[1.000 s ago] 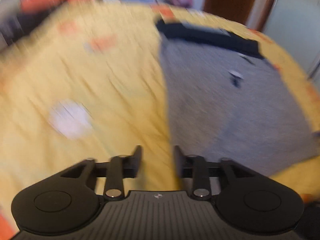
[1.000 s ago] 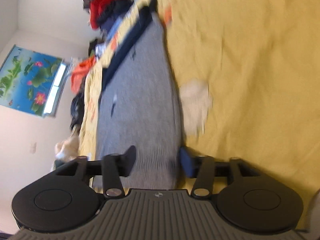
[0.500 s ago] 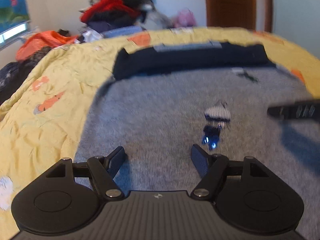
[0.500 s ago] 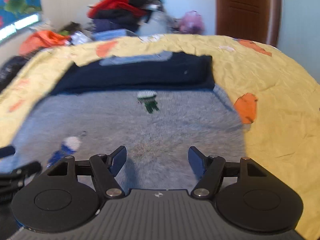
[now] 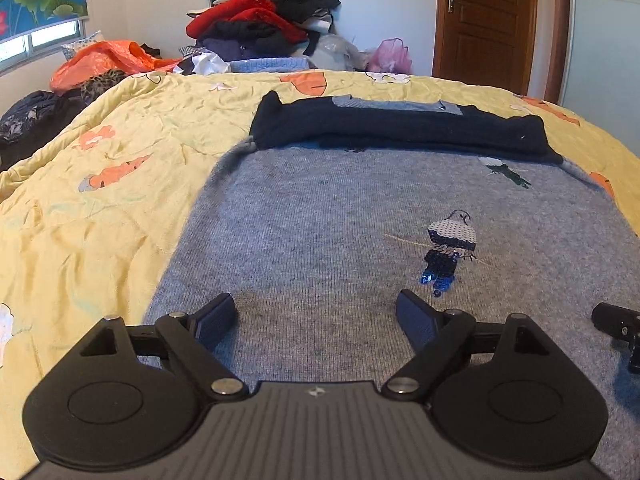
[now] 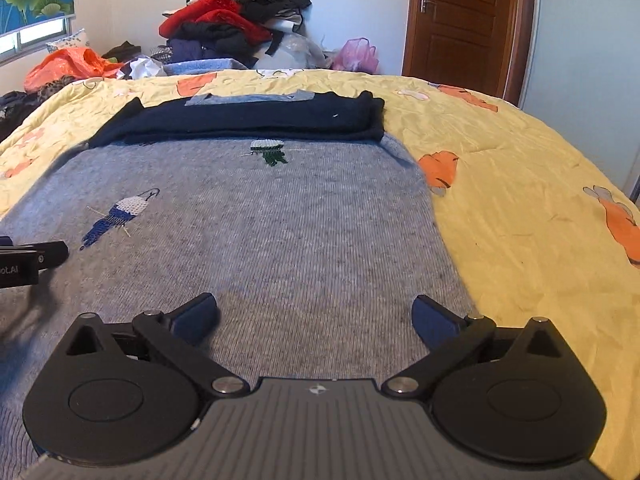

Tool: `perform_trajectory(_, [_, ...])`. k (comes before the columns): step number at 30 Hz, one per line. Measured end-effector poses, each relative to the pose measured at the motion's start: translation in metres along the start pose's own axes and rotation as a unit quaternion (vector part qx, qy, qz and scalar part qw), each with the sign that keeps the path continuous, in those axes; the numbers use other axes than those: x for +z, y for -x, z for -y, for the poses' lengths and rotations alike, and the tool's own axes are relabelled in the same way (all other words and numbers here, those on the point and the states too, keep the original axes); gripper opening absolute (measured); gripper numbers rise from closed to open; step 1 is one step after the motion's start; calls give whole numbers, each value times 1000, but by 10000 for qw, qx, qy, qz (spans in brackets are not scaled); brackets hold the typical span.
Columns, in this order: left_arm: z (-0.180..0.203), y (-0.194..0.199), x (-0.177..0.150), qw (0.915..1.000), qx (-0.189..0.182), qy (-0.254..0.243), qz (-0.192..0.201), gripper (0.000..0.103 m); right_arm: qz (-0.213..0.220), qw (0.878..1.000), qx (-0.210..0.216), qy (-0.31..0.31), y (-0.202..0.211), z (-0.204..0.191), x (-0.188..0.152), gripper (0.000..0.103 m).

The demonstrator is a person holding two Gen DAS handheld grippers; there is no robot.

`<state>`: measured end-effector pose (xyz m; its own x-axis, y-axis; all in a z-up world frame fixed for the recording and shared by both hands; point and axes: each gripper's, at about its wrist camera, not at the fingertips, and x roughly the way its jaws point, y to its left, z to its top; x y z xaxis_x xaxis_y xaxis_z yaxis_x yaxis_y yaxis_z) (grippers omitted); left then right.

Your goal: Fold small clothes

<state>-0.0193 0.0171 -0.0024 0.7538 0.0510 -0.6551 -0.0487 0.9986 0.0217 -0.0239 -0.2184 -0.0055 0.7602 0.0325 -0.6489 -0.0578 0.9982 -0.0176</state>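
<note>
A grey knit sweater (image 5: 320,224) with small sequin bird patches lies flat on the yellow bedspread (image 5: 100,184); its dark navy sleeves (image 5: 400,128) are folded across its far end. It also shows in the right wrist view (image 6: 260,220). My left gripper (image 5: 316,320) is open and empty, low over the sweater's near left part. My right gripper (image 6: 314,316) is open and empty, low over the sweater's near right part. Part of the right gripper shows at the left wrist view's right edge (image 5: 618,320), and the left gripper at the right wrist view's left edge (image 6: 28,260).
A pile of red, black and navy clothes (image 5: 264,28) stands beyond the bed's far edge, with an orange bag (image 5: 108,60) to its left. A brown door (image 5: 488,20) is at the back right. The bedspread (image 6: 520,200) extends to the right of the sweater.
Both grippers swung from blurred, tilted views beside the sweater to level positions over its near edge. Both jaws opened wider.
</note>
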Motion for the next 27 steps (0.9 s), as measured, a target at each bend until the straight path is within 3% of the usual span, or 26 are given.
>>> perform_trajectory(18, [-1,6,-3,10000,56,-9,-79,91,9,10000,29,-20,3,1,-4,103])
perform_trajectory(27, [-8,27,-23,10000,91,-18,9,91,36,9998,160,103,22,5,-20,103])
